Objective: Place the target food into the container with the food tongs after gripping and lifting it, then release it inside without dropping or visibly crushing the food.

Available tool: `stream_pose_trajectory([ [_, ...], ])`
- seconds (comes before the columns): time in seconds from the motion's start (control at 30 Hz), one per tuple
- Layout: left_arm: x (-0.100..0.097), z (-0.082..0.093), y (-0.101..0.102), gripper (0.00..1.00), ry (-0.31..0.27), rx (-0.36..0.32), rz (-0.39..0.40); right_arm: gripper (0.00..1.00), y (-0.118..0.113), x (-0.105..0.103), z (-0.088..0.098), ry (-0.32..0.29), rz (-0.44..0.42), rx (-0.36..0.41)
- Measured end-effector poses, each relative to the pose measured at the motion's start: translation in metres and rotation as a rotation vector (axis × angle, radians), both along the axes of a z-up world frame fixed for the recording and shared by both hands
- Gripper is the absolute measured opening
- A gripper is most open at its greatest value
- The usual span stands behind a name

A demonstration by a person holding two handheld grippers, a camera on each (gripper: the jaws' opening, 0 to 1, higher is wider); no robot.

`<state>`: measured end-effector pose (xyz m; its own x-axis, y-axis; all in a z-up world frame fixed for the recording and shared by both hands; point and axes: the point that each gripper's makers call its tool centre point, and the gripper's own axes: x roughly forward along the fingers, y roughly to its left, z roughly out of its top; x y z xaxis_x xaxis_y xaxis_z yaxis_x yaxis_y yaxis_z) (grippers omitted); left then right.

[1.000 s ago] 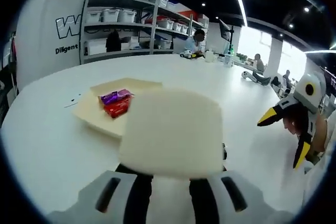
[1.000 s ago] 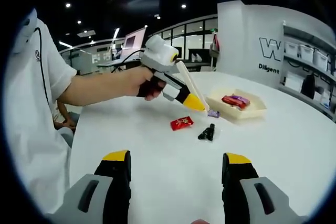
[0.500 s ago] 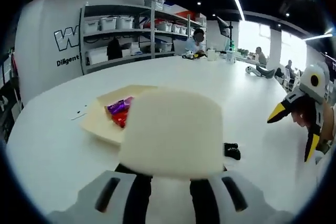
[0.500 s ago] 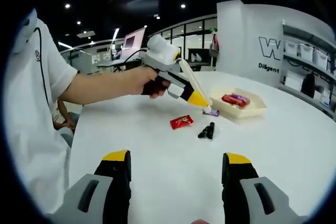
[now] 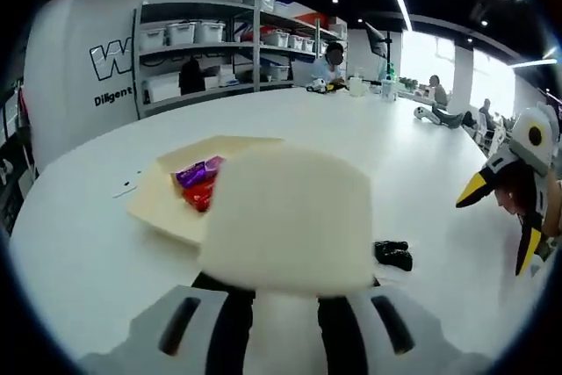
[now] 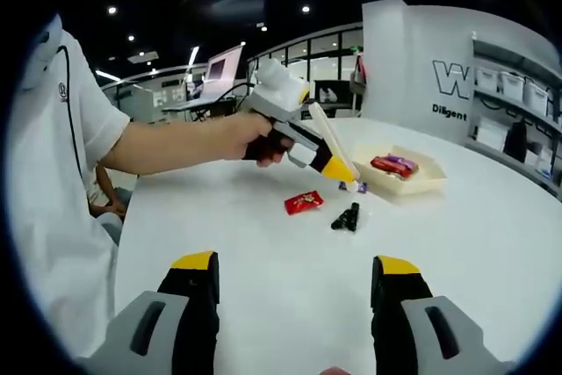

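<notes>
My left gripper (image 5: 285, 327) is shut on cream food tongs (image 5: 285, 217), whose broad back hides the table just ahead. In the right gripper view a hand holds that left gripper (image 6: 337, 168) out, with the tongs (image 6: 325, 133) slanting down. Their tips are right at a small purple candy (image 6: 356, 187) lying beside the beige tray (image 6: 426, 185). Red and purple wrapped sweets (image 5: 197, 183) lie inside the tray (image 5: 158, 208). A red candy (image 6: 304, 203) lies on the white table. My right gripper (image 6: 297, 274) stands open over bare table, well short of the candies.
A small black object (image 6: 346, 218) lies between the red candy and the tray, also visible as the black object (image 5: 393, 255). The right gripper (image 5: 502, 217) enters from the right edge. Shelves with bins (image 5: 215, 41) stand behind, and people sit at the far table edge.
The left gripper and tongs have shifted slightly right and tipped down toward the purple candy by the tray. My right gripper has stayed still.
</notes>
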<state>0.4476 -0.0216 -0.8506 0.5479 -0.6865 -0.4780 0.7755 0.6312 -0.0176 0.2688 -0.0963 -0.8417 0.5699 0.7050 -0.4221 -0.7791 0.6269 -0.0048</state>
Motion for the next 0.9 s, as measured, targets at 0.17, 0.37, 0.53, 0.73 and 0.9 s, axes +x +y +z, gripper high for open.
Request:
stream_pose_trajectory([
  [0.17, -0.001, 0.0, -0.002, 0.22, 0.003, -0.006, -0.021, 0.68, -0.001, 0.0, 0.0, 0.001, -0.002, 0.0],
  [0.37, -0.004, -0.001, -0.001, 0.2, 0.023, -0.014, -0.037, 0.68, -0.001, 0.0, -0.001, 0.003, -0.002, 0.0],
  [0.53, -0.004, -0.002, 0.0, 0.18, 0.044, -0.034, -0.042, 0.68, -0.002, 0.0, -0.002, 0.004, -0.003, -0.001],
  [0.73, -0.005, 0.0, 0.003, 0.16, 0.056, -0.055, -0.059, 0.67, -0.002, -0.001, -0.002, 0.004, -0.005, 0.0],
  [0.9, -0.006, 0.011, 0.006, 0.16, 0.077, -0.113, -0.083, 0.67, -0.003, -0.001, -0.002, 0.004, -0.005, 0.0],
])
